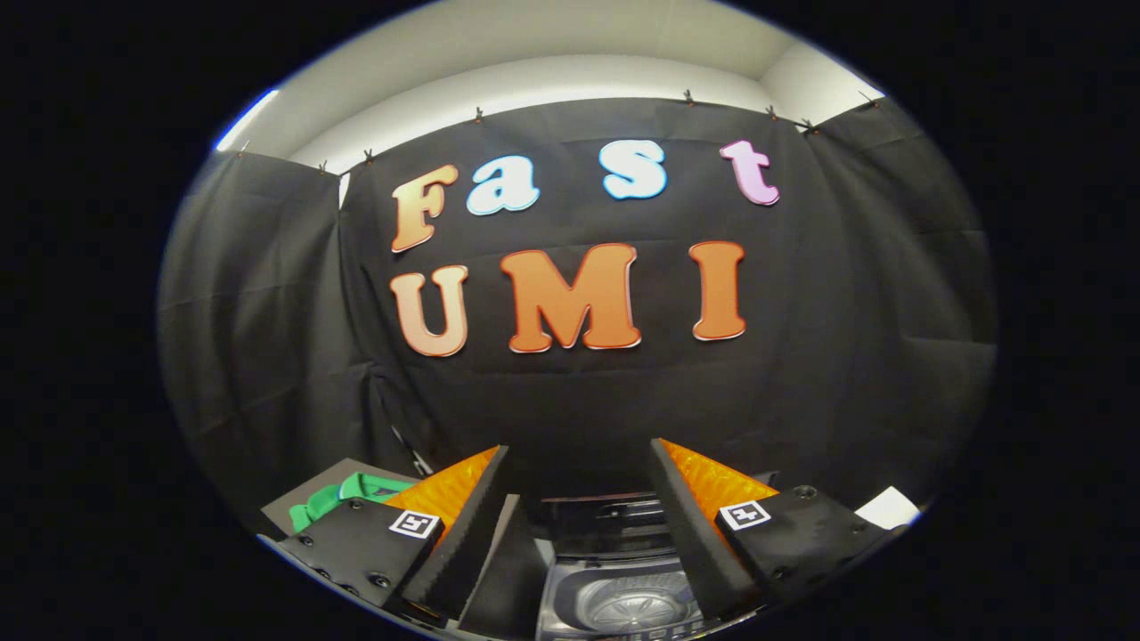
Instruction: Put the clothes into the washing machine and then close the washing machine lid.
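My gripper [579, 463] is open, its two fingers spread wide with nothing between them. It is held high and points at the booth wall. Below and between the fingers sits a small washing machine [623, 598], lid [606, 516] raised at the back, its drum open and showing a bare grey bottom. A green garment [343, 495] lies on a dark board [294, 507] to the left of the machine, beyond my left finger [454, 507]. Part of the garment is hidden behind that finger.
A white sheet or card [889, 507] lies to the right of the machine, past my right finger [704, 499]. Black cloth walls close the booth ahead and on both sides.
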The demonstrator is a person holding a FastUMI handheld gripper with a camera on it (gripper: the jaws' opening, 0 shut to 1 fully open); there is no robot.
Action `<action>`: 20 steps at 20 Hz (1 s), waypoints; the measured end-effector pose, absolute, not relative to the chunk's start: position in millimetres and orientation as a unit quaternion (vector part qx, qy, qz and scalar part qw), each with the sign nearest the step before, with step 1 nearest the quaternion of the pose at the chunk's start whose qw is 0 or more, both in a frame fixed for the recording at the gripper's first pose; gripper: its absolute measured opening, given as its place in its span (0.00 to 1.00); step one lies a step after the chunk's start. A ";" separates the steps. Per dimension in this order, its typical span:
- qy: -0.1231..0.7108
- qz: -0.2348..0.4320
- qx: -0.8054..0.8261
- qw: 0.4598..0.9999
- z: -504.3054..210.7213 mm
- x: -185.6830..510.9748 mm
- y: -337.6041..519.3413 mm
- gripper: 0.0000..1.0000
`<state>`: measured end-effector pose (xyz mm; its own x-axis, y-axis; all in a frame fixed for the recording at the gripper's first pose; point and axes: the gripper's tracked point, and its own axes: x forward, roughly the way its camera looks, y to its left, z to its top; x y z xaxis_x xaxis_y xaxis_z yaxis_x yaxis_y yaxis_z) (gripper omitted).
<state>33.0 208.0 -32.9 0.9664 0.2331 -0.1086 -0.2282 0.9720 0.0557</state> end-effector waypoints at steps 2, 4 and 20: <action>0.067 0.146 0.020 0.987 -40.1 30.3 244.8 0.98; 0.077 0.175 0.014 0.981 -49.2 26.6 283.3 0.98; 0.220 0.290 -0.028 0.931 -173.3 -11.1 470.0 0.99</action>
<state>-11.1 470.0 -173.3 0.7342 0.5282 -0.4266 -0.5530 0.8297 0.0755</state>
